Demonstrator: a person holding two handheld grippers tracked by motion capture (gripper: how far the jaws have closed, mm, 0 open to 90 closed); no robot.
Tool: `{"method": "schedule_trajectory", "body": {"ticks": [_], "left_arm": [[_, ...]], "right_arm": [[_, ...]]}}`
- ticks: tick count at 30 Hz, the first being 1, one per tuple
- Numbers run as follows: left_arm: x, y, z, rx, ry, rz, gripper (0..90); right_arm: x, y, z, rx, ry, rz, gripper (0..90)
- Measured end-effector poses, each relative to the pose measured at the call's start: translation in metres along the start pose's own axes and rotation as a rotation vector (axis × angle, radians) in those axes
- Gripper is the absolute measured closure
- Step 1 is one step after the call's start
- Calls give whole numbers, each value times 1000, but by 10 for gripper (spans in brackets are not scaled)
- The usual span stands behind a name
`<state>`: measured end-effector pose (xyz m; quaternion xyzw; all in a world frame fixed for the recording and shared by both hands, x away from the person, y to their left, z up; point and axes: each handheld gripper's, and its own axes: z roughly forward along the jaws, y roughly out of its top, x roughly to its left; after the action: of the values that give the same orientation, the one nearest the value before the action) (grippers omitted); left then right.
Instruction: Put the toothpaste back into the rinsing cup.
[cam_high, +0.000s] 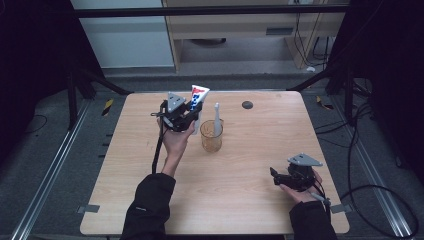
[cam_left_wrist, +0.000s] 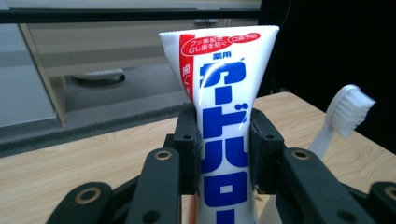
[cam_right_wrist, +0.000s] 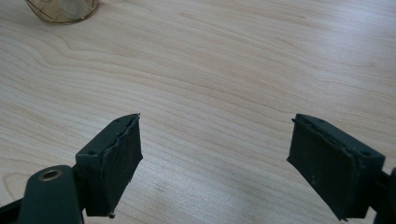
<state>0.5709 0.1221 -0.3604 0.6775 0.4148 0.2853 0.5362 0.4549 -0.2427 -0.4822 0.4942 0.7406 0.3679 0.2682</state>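
While the right hand-held gripper (cam_high: 274, 176) rests low near the front right of the wooden tabletop (cam_high: 250, 200), its jaws spread wide with nothing between them, the amber plastic cup (cam_high: 211, 136) stands farther back at mid-table with a white toothbrush (cam_high: 217, 120) upright inside it, bristles up. Just left of the cup, the left hand-held gripper (cam_high: 194, 109) is raised off the tabletop on an outstretched forearm in a dark sleeve, pointing away from the person; its pads clamp both sides of a white, blue and red toothpaste tube (cam_left_wrist: 219, 135), held upright with the flat crimped end on top.
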Motion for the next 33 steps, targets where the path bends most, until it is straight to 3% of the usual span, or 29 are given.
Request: {"method": "schedule_trajectory", "body": {"ticks": [11,33], "left_arm": [[-6,4,20,-37,-4,-18,682],[-11,-12,51,-26,-31,-30,680]], "right_arm": [[1,0,0,-7,2,-5,169],[2,-1,1,-1,13,-5,169]]}}
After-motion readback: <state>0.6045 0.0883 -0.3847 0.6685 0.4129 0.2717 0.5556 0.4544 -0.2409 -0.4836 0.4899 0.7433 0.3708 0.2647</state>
